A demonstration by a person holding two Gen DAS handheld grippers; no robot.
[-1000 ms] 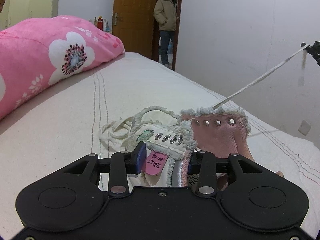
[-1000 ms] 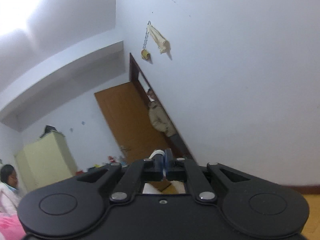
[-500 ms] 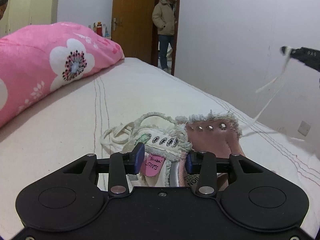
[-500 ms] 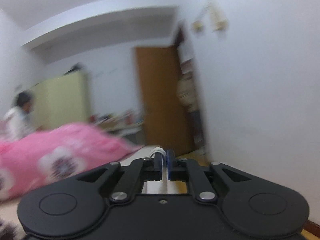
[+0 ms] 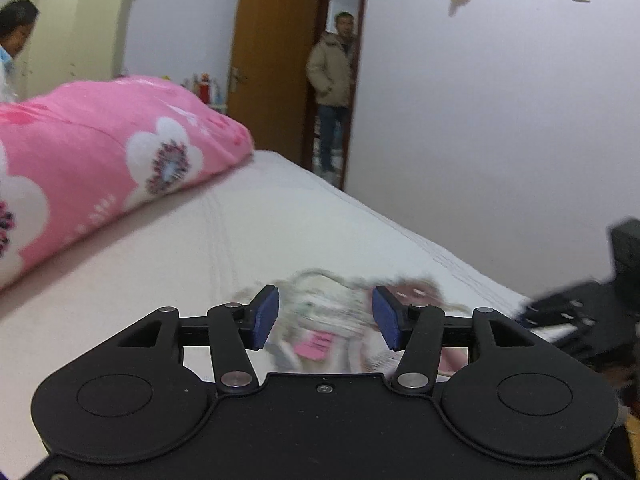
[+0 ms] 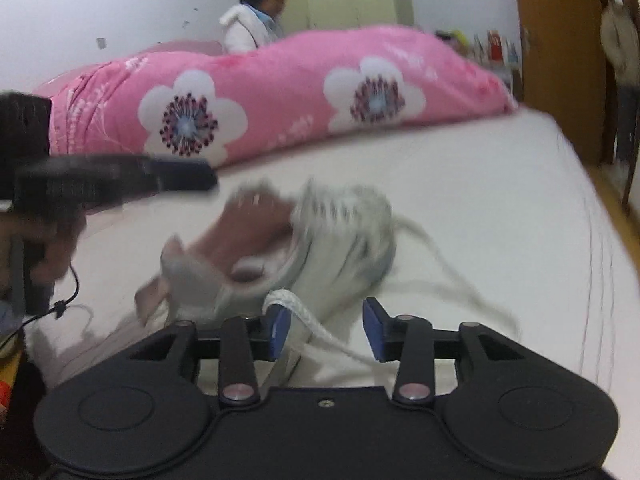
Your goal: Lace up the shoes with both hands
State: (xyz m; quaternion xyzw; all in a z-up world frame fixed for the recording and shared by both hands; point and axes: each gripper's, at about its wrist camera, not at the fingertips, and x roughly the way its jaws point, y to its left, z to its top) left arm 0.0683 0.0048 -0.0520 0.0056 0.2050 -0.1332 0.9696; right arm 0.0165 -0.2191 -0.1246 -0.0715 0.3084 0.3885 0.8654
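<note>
A white and pink shoe (image 5: 324, 308) with frayed grey trim lies blurred on the bed, just beyond my left gripper (image 5: 326, 318). The left jaws are opening, stand wide and touch nothing. From the right wrist the shoe (image 6: 280, 240) lies on its side, toe to the right. My right gripper (image 6: 326, 330) sits low in front of it, jaws opening. The white lace (image 6: 316, 328) hangs between them against the left pad (image 6: 278, 330), not pinched. Each gripper shows in the other's view: the right gripper (image 5: 536, 312) at the right edge, the left gripper (image 6: 200, 178) above the shoe's heel.
A pink flowered quilt (image 5: 100, 168) lies along the far side of the white bed (image 5: 280, 220). One person (image 5: 334, 80) stands in the open doorway by the brown door (image 5: 272, 60). Another person (image 6: 256, 16) stands behind the quilt. A white wall (image 5: 500, 120) runs along the right.
The right gripper swung down from the wall to the shoe and opened off the lace, which went slack. The left gripper opened wider and drew back and up from the shoe.
</note>
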